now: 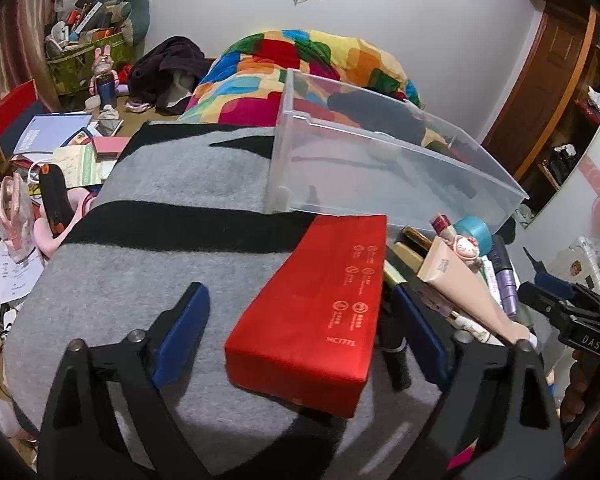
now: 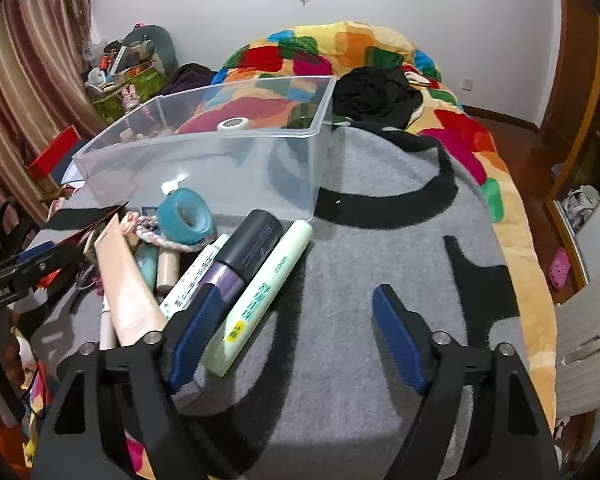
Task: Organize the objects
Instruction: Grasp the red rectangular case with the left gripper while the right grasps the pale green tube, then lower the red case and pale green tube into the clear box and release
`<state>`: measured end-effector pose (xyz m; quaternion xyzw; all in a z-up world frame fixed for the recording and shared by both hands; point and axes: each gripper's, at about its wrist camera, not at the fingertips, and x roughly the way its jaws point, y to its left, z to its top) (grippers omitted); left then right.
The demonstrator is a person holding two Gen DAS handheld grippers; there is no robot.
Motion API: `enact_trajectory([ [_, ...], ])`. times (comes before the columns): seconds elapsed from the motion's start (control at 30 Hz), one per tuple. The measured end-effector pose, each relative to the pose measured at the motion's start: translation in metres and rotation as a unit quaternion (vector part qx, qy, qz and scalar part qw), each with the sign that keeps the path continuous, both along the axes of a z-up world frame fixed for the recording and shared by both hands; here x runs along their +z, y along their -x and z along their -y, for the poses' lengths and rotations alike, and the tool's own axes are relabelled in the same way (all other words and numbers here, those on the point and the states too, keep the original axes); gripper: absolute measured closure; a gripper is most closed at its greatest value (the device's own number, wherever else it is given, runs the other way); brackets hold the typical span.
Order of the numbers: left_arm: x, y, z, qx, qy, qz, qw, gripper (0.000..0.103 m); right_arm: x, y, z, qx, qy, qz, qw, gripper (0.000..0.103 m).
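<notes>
A red box (image 1: 320,304) lies on the grey and black blanket (image 1: 140,280), between the open jaws of my left gripper (image 1: 304,328); the pads stand apart from its sides. A clear plastic bin (image 1: 380,160) stands behind it, also in the right wrist view (image 2: 220,160), with a tape roll (image 2: 233,124) inside. A pile of cosmetics lies beside the bin: a pale green tube (image 2: 260,296), a dark purple bottle (image 2: 240,264), a peach tube (image 2: 128,300), a blue tape roll (image 2: 186,216). My right gripper (image 2: 296,336) is open and empty, its left finger beside the green tube.
A colourful quilt (image 2: 340,52) with black clothes (image 2: 376,92) lies behind the bin. Papers, books and bags clutter the left side (image 1: 60,148). A cluttered green basket (image 1: 84,52) stands by the curtain. Wooden wardrobes stand at the right.
</notes>
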<state>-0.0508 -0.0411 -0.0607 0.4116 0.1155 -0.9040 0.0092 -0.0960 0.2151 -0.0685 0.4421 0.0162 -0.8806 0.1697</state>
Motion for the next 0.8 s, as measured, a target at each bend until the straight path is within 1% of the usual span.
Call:
enact_trajectory([
  [0.03,0.0,0.001,-0.001,-0.003,0.003,0.001,1.0,0.026,-0.002,-0.001,0.0,0.005,0.001,0.006,1.0,0.043],
  [0.07,-0.001,0.001,-0.003,-0.006,0.006,0.003,1.0,0.028,-0.006,-0.001,0.001,0.009,-0.003,0.015,1.0,0.046],
  [0.1,-0.001,0.002,-0.005,-0.01,0.007,0.004,0.9999,0.033,-0.009,-0.002,0.002,0.01,-0.007,0.019,1.0,0.051],
  [0.17,-0.001,0.0,-0.007,-0.012,0.013,-0.002,0.9998,0.034,-0.009,-0.003,0.003,0.008,-0.01,0.01,1.0,0.051],
  [0.2,0.0,-0.002,-0.009,-0.016,0.014,-0.004,0.9998,0.036,-0.008,-0.002,0.004,0.009,-0.008,0.01,1.0,0.054],
  [0.23,0.0,-0.002,-0.01,-0.018,0.014,-0.005,0.9997,0.037,-0.008,-0.002,0.004,0.009,-0.005,0.009,1.0,0.059],
  [0.27,0.0,-0.005,-0.012,-0.021,0.016,-0.007,0.9996,0.038,-0.008,0.0,0.005,0.009,-0.003,0.009,1.0,0.061],
  [0.33,0.001,-0.008,-0.014,-0.023,0.021,-0.01,0.9995,0.041,-0.009,0.002,0.006,0.008,-0.001,0.007,1.0,0.068],
  [0.37,0.001,-0.011,-0.016,-0.025,0.025,-0.012,0.9993,0.042,-0.009,0.002,0.006,0.008,-0.002,0.005,1.0,0.069],
  [0.43,0.001,-0.014,-0.017,-0.025,0.029,-0.013,0.9992,0.045,-0.008,0.0,0.007,0.011,-0.001,0.0,1.0,0.081],
  [0.5,0.003,-0.018,-0.018,-0.024,0.033,-0.017,0.999,0.045,-0.007,-0.001,0.007,0.011,-0.003,-0.003,1.0,0.087],
  [0.57,0.006,-0.022,-0.017,-0.022,0.035,-0.024,0.9989,0.046,-0.006,-0.003,0.006,0.009,-0.001,-0.004,1.0,0.089],
  [0.8,0.024,-0.041,-0.011,-0.001,0.038,-0.058,0.9976,0.046,0.006,-0.006,-0.002,0.001,0.013,-0.022,1.0,0.089],
])
